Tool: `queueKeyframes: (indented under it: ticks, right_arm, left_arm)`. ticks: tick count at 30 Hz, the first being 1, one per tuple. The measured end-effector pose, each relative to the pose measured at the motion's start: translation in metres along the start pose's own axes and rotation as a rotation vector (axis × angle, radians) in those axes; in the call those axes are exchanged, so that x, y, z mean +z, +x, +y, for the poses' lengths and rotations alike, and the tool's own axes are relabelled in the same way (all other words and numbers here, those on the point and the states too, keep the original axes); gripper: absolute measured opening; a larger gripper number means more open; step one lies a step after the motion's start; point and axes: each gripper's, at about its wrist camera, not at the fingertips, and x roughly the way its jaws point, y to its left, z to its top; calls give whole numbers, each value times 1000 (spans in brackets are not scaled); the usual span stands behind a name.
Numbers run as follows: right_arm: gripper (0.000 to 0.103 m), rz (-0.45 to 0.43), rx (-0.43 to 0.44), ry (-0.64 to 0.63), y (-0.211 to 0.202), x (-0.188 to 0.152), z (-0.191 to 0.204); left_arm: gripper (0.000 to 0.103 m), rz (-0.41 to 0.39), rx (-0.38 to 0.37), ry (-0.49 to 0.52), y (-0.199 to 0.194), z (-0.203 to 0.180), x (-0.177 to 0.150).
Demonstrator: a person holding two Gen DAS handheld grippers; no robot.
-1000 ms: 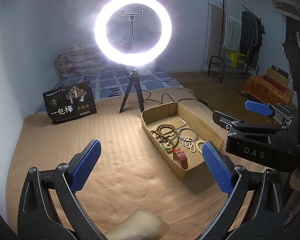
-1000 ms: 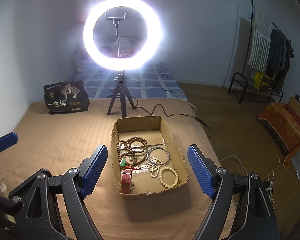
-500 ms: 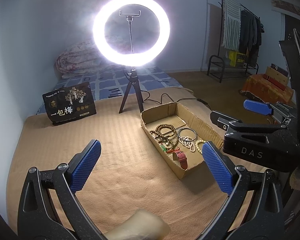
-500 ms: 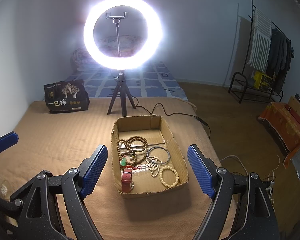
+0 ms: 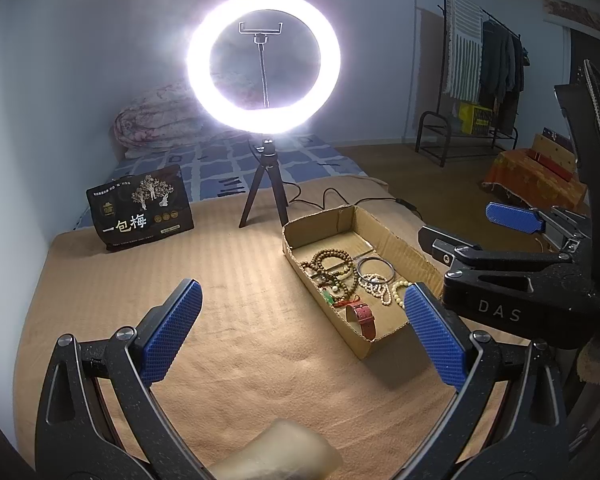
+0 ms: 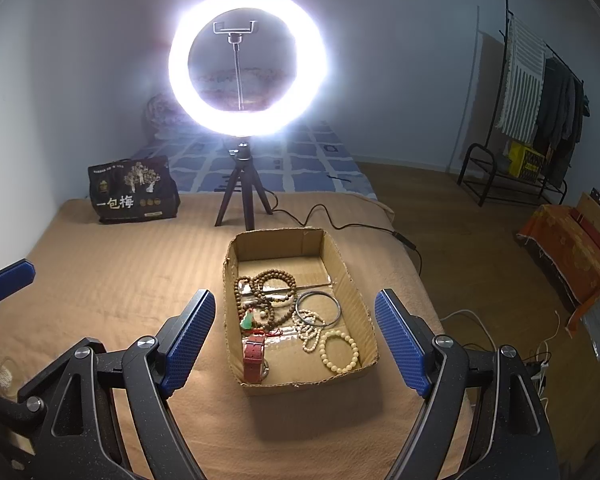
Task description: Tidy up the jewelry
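2 tools open above jewelry box.

Jewelry lies in the box; behind it the ring light, the bag left.

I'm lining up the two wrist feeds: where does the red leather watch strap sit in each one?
Left wrist view: the red watch strap lies at the near end of the cardboard box, right of centre, just left of the right blue pad.
Right wrist view: the strap lies in the box's near left corner, at lower centre.
Shared landmark: the ring light on its tripod behind the box.
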Motion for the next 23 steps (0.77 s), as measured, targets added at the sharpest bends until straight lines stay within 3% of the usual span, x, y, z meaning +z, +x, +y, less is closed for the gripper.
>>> queueKeyframes:
  ticks: [23]
  right_arm:
    - [82, 11, 5, -5, -1, -4, -1]
  left_arm:
    - [103, -27, 31, 14, 0, 5, -1]
